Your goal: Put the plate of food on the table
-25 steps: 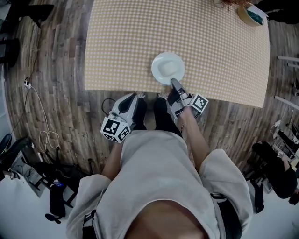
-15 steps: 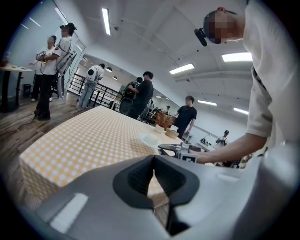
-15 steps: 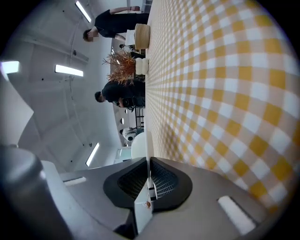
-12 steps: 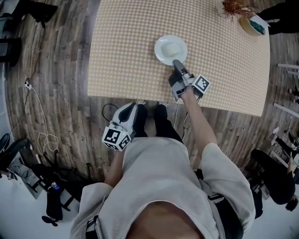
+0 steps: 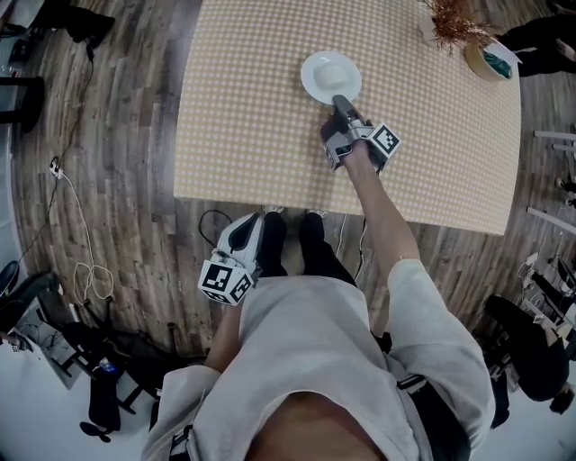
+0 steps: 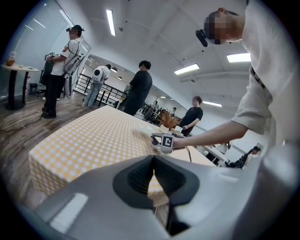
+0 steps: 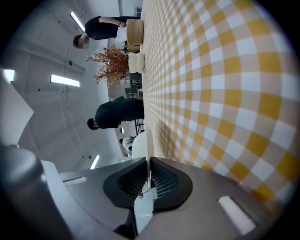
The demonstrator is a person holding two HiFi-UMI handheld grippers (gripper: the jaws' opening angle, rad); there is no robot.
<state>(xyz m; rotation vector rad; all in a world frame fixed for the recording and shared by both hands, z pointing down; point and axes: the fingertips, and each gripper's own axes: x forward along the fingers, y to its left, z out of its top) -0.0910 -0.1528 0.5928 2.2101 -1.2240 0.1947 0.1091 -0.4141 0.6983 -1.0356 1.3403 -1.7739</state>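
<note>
The right tool [image 5: 338,103] was clamped on the near rim of the plate [image 5: 329,74]. In the right gripper view its ribbed pads [image 7: 164,180] pressed against both sides of the thin white rim, with the plate [image 7: 142,143] seen edge-on and running away from the jaws. The plate was over the checked bench [image 5: 243,108], towards its far side and well in from the near edge. A pale portion of food [image 5: 331,72] lay at its middle. A soft shadow [image 7: 165,133] fell on the cloth just beside the plate, but whether the plate was touching the bench I could not tell. The person's right arm [image 5: 378,212] reached out across the bench behind the tool.

The left tool [image 5: 252,227] was held low in front of the person's body, short of the bench's near edge, above the wooden floor [image 5: 108,180]. In the left gripper view its jaws were closed together with nothing between them, and it faced the bench [image 6: 89,140] and the right tool [image 6: 165,140].

A dried plant [image 5: 447,20] and a bowl [image 5: 487,32] stood at the bench's far right corner, well apart from the plate.
</note>
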